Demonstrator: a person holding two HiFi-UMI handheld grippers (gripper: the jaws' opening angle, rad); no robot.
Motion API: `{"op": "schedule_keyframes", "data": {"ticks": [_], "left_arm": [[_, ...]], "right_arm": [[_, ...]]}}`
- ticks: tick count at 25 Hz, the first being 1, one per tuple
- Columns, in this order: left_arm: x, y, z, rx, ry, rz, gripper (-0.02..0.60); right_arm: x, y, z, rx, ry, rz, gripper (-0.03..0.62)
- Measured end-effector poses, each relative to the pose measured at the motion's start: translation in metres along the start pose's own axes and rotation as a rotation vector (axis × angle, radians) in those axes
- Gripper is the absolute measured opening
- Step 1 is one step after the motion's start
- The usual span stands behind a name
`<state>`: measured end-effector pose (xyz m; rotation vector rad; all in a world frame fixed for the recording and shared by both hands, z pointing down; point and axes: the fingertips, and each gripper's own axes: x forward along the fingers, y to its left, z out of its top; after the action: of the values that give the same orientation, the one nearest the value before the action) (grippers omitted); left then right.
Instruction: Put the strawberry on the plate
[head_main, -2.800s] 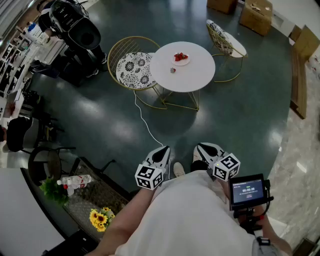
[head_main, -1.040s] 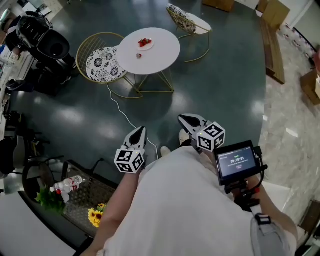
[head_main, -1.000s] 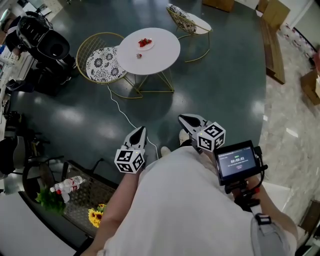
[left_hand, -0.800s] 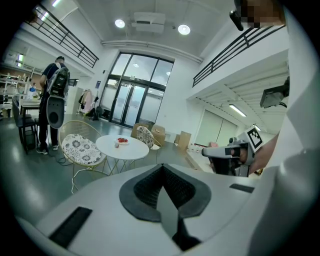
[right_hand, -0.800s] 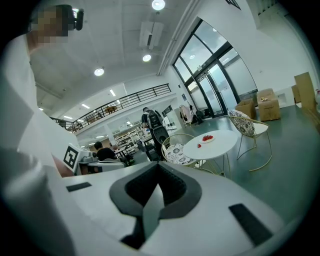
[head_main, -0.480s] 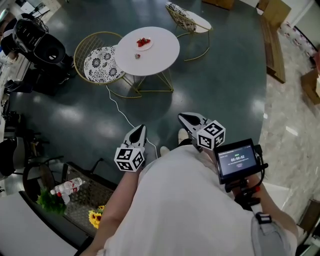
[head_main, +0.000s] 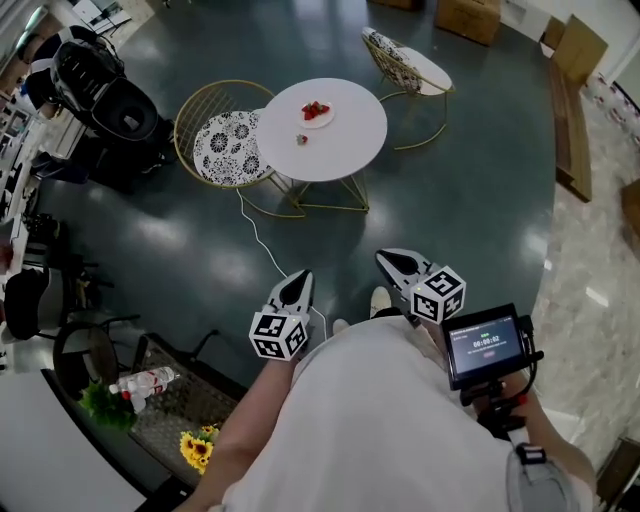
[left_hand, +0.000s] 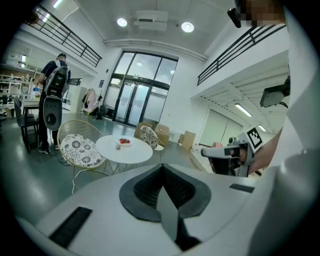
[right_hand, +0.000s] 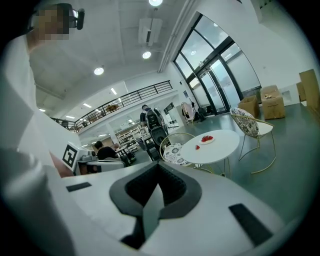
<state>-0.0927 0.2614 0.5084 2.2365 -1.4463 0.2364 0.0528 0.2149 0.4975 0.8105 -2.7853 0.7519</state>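
A round white table (head_main: 345, 145) stands several steps ahead on the dark floor. On it is a small plate (head_main: 316, 112) with red strawberries, and one loose strawberry (head_main: 301, 140) lies just in front of the plate. My left gripper (head_main: 299, 279) and right gripper (head_main: 386, 259) are held close to my body, far from the table, both shut and empty. The left gripper view shows the table (left_hand: 131, 151), the plate (left_hand: 123, 142) and the right gripper (left_hand: 205, 153). In the right gripper view the plate (right_hand: 206, 138) and loose strawberry (right_hand: 197, 147) are small and distant.
Two gold wire chairs with patterned cushions (head_main: 228, 146) (head_main: 408, 66) flank the table. A white cable (head_main: 262, 240) runs across the floor. A black machine (head_main: 108, 98) stands at the left, cardboard boxes (head_main: 470, 16) at the back, a low stand with flowers (head_main: 196, 446) near me.
The head view has shifted, so the table now sits lower and further right in it. Both grippers stay shut and close to my body.
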Motion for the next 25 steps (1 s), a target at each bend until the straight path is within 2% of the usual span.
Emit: {"op": "schedule_keyframes", "data": {"ticks": [10,17,25], "left_arm": [[0.021,0.011,0.013,-0.02,0.004,0.051,0.006],[0.084,0.003,0.024,-0.056,0.045,0.095,0.006],[0.08,0.003,0.032,-0.051,0.018,0.094,0.006]], "right_arm": [[0.021,-0.024,0.014,-0.002,0.025,0.048,0.006],[0.023,-0.089,0.033,0.024,0.059,0.084,0.006],[0.025,-0.081,0.032,0.015,0.061,0.092,0.006]]}}
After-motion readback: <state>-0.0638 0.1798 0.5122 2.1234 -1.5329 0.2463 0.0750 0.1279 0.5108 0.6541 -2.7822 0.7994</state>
